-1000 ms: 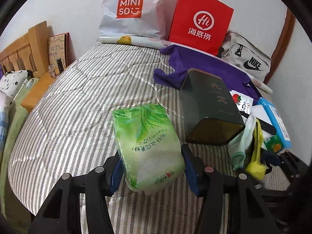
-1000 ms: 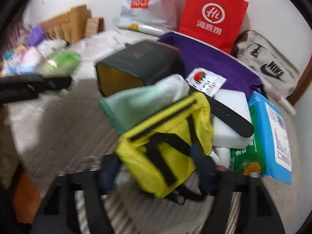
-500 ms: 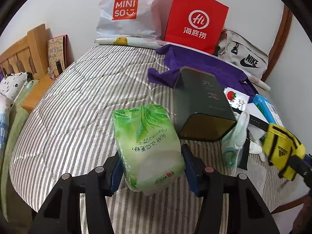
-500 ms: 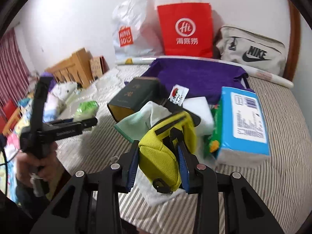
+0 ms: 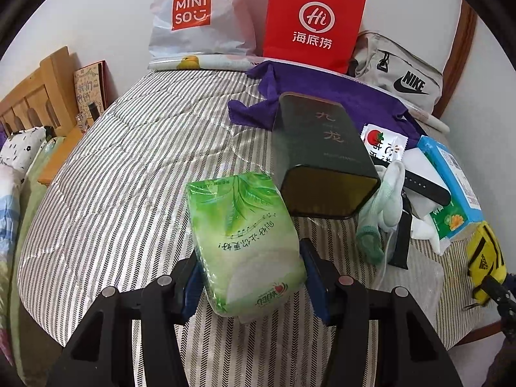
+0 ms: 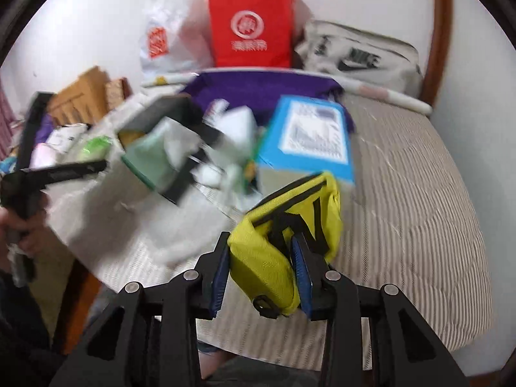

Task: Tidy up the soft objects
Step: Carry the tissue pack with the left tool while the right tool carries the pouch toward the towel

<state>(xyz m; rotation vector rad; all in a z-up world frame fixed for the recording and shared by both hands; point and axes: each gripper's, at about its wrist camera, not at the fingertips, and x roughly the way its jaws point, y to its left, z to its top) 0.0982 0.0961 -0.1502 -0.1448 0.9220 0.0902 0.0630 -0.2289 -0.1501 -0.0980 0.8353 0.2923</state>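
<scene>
My left gripper (image 5: 250,274) is shut on a green tissue pack (image 5: 245,238), held just above the striped bed (image 5: 129,161). A yellow zip pouch (image 6: 290,213) sits squeezed between the blue pads of my right gripper (image 6: 261,251), lifted off the bed near its right side. In the left wrist view the same pouch (image 5: 485,258) shows at the right edge. A mint-green glove (image 5: 380,209) and a blue wipes pack (image 5: 451,174) lie in the pile on the bed. The left gripper (image 6: 61,171) appears blurred at the left of the right wrist view, held by a hand.
A dark tin box (image 5: 322,158) lies on its side mid-bed, on a purple cloth (image 5: 354,103). A red paper bag (image 5: 312,19), a white Miniso bag (image 5: 193,16) and a grey Nike bag (image 5: 403,71) line the wall. A wooden headboard (image 5: 29,96) stands left.
My right gripper has closed on the yellow pouch, lifted it off the pile and carried it to the right. The left gripper has drifted slightly, still holding the tissue pack.
</scene>
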